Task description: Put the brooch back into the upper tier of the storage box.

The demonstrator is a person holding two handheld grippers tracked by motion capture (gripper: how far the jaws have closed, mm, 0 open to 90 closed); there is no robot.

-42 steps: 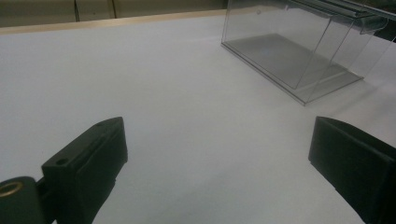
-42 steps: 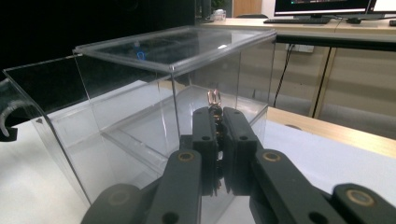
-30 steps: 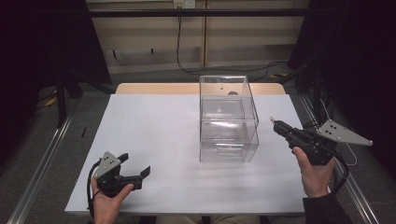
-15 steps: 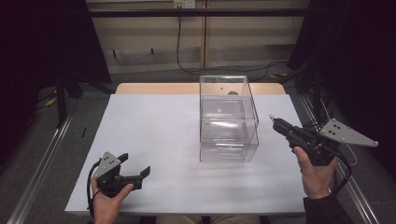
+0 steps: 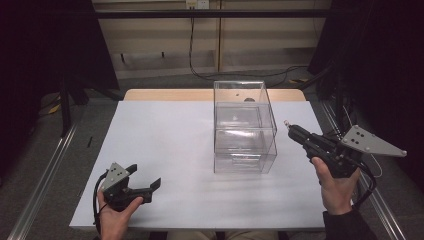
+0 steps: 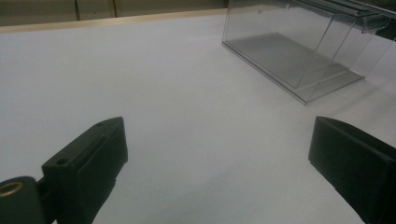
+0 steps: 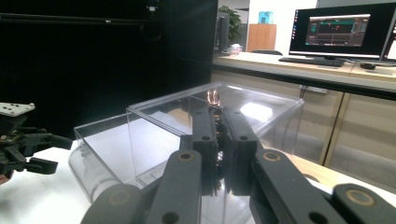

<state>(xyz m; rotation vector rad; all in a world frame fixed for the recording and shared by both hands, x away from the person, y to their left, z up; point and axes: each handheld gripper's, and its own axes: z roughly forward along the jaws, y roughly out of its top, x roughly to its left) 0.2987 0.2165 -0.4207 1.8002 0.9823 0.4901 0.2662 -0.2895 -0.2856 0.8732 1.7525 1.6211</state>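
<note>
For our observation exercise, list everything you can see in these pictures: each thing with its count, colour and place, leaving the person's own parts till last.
table: one, white top, wooden far edge, centre.
box: one, clear plastic, two stacked tiers, right of table's middle; seems empty.
cable: one, black, on floor beyond table.
rails: two, grey metal, on floor either side of table.
monitor: one, black, lit, on desk in right claw view's background.
left claw: one, black, near left corner, jaws wide open.
right claw: one, black, right of box, jaws closed, pointing at it.
hands: two, each holding a claw.
</note>
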